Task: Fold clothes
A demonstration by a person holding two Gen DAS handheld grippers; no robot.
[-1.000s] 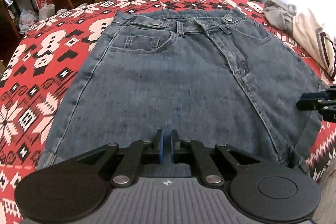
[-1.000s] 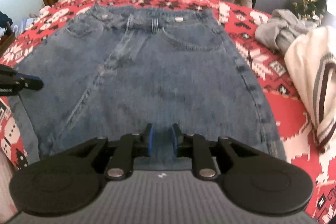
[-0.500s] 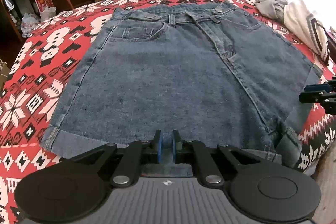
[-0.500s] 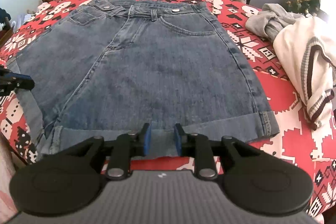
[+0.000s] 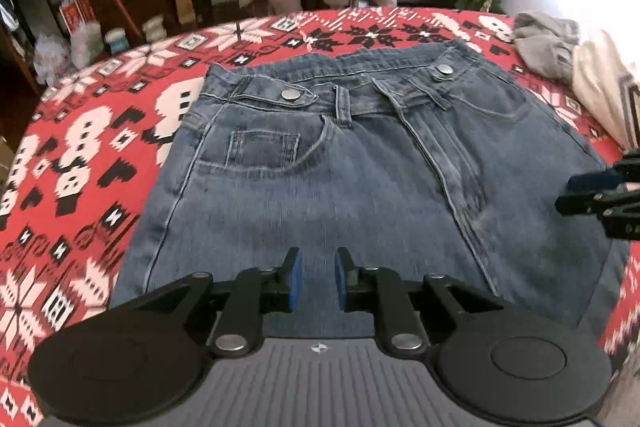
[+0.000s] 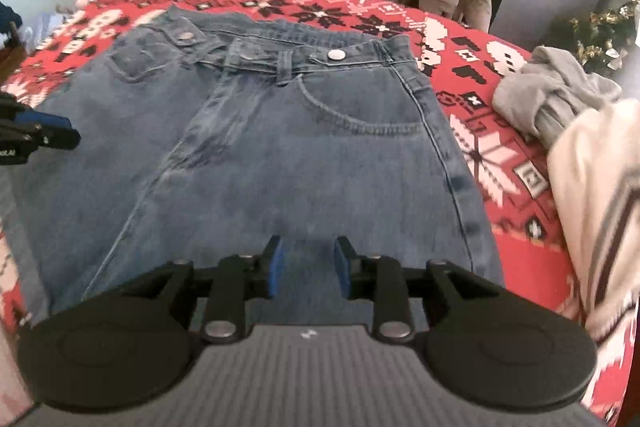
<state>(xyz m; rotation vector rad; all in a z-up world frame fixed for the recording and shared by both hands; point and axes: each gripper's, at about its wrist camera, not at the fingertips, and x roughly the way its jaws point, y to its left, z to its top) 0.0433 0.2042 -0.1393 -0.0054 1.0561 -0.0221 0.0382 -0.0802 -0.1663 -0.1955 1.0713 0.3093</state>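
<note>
the faded blue denim shorts point(image 5: 360, 187) lie flat, front up, on the red, white and black patterned cloth point(image 5: 100, 131) covering the surface, waistband on the far side and hem towards the person. the left gripper point(image 5: 316, 279) hangs over the near part of the left leg, its blue-padded fingers point(image 5: 294, 277) parted a little with only denim showing beneath, nothing caught between them. the right gripper point(image 6: 306, 267) sits over the right leg, fingers point(image 6: 276, 267) spread a bit wider and likewise empty.

to my eye the step is taking hold of the hem to fold it up towards the waistband. it would go best with each gripper pinching all the layers of its own leg at matching spots, then lifting evenly so the fold comes out square.

no containers in sight here; a crumpled grey garment point(image 6: 556, 87) and a cream knitted garment with dark stripes point(image 6: 592, 195) lie loose to the right.
</note>
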